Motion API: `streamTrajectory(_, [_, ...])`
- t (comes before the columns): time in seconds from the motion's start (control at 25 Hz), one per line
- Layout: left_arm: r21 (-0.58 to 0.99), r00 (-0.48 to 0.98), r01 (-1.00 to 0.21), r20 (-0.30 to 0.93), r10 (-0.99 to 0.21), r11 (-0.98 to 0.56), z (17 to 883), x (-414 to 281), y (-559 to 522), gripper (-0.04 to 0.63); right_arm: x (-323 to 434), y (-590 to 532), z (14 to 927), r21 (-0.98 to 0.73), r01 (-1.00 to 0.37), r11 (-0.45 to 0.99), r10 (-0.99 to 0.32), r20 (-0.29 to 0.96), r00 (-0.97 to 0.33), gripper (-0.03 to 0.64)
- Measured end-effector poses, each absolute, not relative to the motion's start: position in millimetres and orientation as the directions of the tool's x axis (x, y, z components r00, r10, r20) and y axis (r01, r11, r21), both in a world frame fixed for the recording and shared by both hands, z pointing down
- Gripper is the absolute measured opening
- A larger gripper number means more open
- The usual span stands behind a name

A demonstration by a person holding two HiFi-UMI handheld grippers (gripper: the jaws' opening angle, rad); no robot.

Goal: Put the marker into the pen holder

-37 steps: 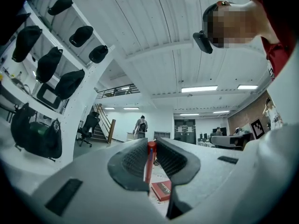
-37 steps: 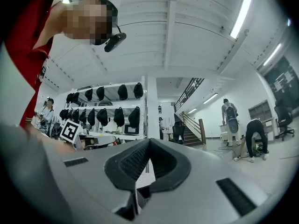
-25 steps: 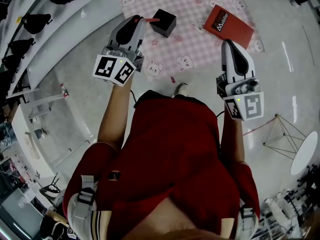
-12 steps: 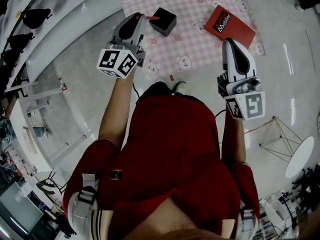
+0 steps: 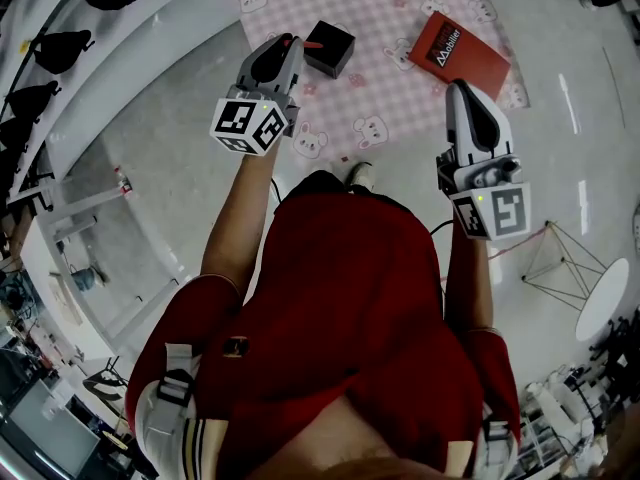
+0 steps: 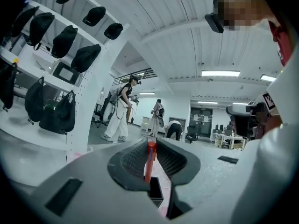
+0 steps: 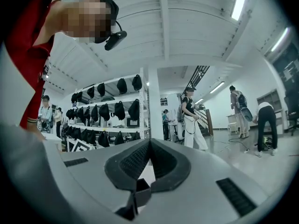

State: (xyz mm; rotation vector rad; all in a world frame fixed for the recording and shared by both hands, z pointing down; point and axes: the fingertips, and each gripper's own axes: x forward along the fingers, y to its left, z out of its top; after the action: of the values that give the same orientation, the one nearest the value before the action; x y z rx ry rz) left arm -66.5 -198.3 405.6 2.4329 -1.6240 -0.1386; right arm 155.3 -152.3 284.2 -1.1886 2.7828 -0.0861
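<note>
Marker [image 6: 150,160], one, clamped in left tongs [image 6: 150,143]; right tongs [image 7: 149,144] closed, empty; one pen holder [image 5: 328,47].

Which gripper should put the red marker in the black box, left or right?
Left. The left gripper pinches the marker in its jaws, right beside the black pen holder. The right gripper is shut, empty and farther off.

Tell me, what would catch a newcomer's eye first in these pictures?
Probably the red marker pinched in the left gripper, held close to the black pen holder that stands on the pink checked mat. Next comes the red booklet lying at the mat's right edge, ahead of the shut, empty right gripper.
</note>
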Motion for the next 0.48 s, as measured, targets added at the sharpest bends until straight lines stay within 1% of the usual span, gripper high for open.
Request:
streamTrajectory(0.36, [0.244,0.410,-0.892,0.084,-0.908,-0.380,438,-68,-215,0.063,146,-159,300,-0.107,-0.739,0.665,-0.746,-0.036,-0.665,-0.002])
streamTrajectory(0.48, [0.241,0.418,-0.891,0.100,-0.903,-0.385,449,-67,-221,0.063,150,-161,310,-0.083,-0.760,0.645,-0.762,0.005,-0.647,-0.001])
